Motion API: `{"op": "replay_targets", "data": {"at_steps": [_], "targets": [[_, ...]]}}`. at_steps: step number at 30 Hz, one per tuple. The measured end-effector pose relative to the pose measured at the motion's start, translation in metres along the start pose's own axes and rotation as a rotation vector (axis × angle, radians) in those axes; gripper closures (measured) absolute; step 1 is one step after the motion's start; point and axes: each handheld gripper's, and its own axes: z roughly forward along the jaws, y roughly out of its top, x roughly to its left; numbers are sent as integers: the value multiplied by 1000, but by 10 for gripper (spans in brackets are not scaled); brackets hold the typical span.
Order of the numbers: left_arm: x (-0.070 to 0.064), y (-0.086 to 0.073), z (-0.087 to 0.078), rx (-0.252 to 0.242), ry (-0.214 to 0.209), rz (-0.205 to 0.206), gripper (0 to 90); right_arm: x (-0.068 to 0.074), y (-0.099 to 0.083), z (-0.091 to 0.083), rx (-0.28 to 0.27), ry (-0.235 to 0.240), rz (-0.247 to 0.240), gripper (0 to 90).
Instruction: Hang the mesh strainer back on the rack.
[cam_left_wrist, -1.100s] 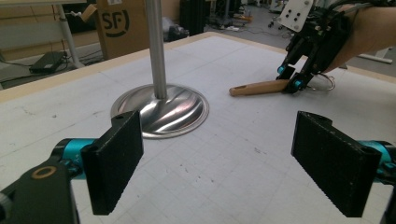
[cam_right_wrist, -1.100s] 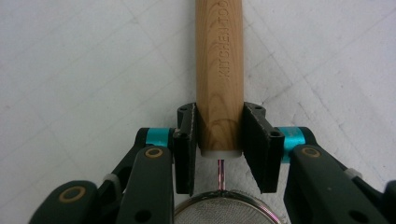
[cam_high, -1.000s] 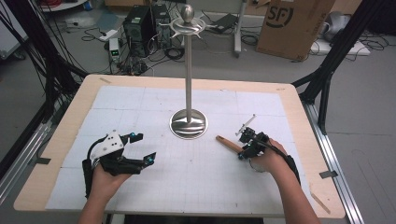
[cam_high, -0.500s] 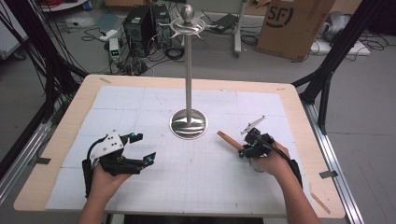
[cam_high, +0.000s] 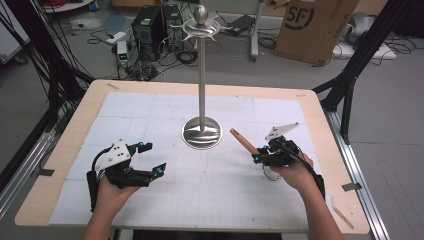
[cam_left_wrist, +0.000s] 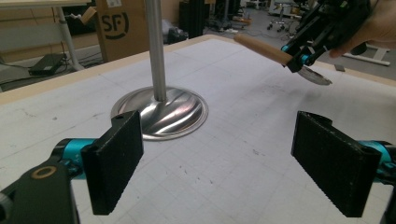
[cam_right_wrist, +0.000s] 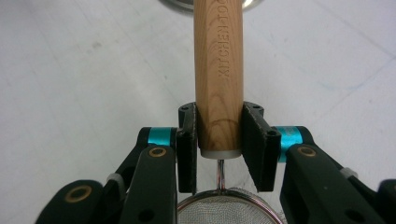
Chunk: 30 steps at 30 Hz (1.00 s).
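Observation:
A steel stand rises from a round base at the middle of the table, with hooks at its top. My right gripper is right of the base, shut on the wooden handle of a small mesh strainer. In the right gripper view the jaws clamp the handle near its lower end, above the mesh bowl. My left gripper is held low at the front left, open and holding nothing. The left gripper view has the base ahead and the strainer handle at upper right.
A white gridded mat covers the wooden table. Behind the table, on the floor, are a cardboard box, computer cases and loose cables. Black frame struts stand at both sides.
My right hand has turned and shifted slightly right with the strainer, lifting its handle off the mat. The left gripper has stayed put.

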Motion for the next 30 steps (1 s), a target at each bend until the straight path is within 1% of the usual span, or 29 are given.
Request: {"op": "replay_targets", "data": {"at_steps": [1,2,3,5,6,7,8,9,10,13,14,20,24,25,26,29,30], "targets": [[0,0,0,0,0,0,174,0,0,0,0,0,0,687],[0,0,0,2,0,-2,174,0,0,-2,-12,3,0,687],[0,0,0,0,-3,-1,174,0,1,-6,-53,12,-7,687],[0,0,0,1,-5,-1,174,1,1,-8,-64,17,-3,687],[0,0,0,1,-6,-1,173,2,2,-12,-98,22,-3,687],[0,0,0,2,-8,0,173,2,2,-12,-98,22,-3,687],[0,0,0,1,-7,-1,174,3,4,-15,-129,23,-7,687],[0,0,0,0,-7,-2,174,4,4,-17,-141,23,-11,687],[0,0,-1,1,-7,-1,174,4,4,-17,-141,23,-11,687],[0,0,-1,0,-6,1,174,5,8,-22,-177,21,-21,687],[0,0,-1,-2,-5,-1,174,6,9,-23,-185,27,-14,687],[1,0,-3,-6,-4,-5,173,6,14,-31,-219,22,-21,687],[2,0,-3,-6,-4,-7,174,5,18,-38,-271,29,-15,687],[2,0,-3,-6,-5,-7,174,5,20,-41,-288,26,-20,687],[2,0,-3,-8,-4,-8,174,5,20,-41,-288,26,-20,687],[1,1,-3,-12,-5,-7,174,5,25,-46,-311,26,-25,687],[1,1,-4,-11,-4,-5,174,4,27,-48,-316,24,-33,687]]}}
